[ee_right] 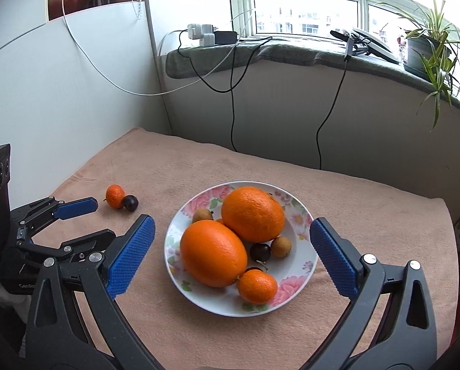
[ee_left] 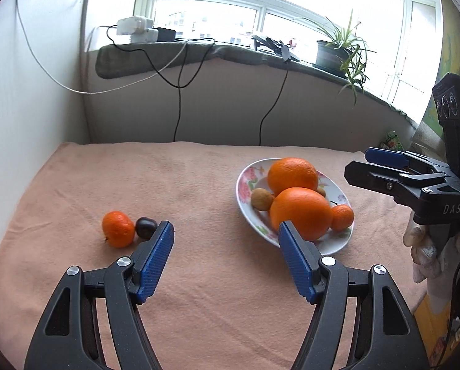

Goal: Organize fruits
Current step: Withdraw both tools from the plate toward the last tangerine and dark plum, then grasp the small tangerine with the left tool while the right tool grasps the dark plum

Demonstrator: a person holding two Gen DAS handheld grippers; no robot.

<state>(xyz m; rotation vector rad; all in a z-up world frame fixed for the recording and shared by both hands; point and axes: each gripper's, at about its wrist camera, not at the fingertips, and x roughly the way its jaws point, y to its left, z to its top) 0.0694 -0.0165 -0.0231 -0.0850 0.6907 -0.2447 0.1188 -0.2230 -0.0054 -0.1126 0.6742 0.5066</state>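
Now I am holding my left gripper [ee_left: 225, 231] above the pink cloth [ee_left: 199, 293], its blue fingers [ee_left: 155, 259] spread wide and grasping nothing. To the left of the flowered plate [ee_right: 199, 293], well apart from it, a small mandarin [ee_left: 118, 229] and a dark plum [ee_left: 146, 227] are lying on the cloth, touching each other; the plum is sitting just beside my left fingertip. My right gripper [ee_right: 230, 231] is hovering over the plate, also released, with nothing between its fingers. On the plate two big oranges [ee_right: 213, 252] are lying against each other in the middle. In front of them, near the plate's rim, a second mandarin [ee_right: 257, 286] is resting, and beside it a dark plum [ee_right: 259, 252] and a brown longan [ee_right: 280, 246].
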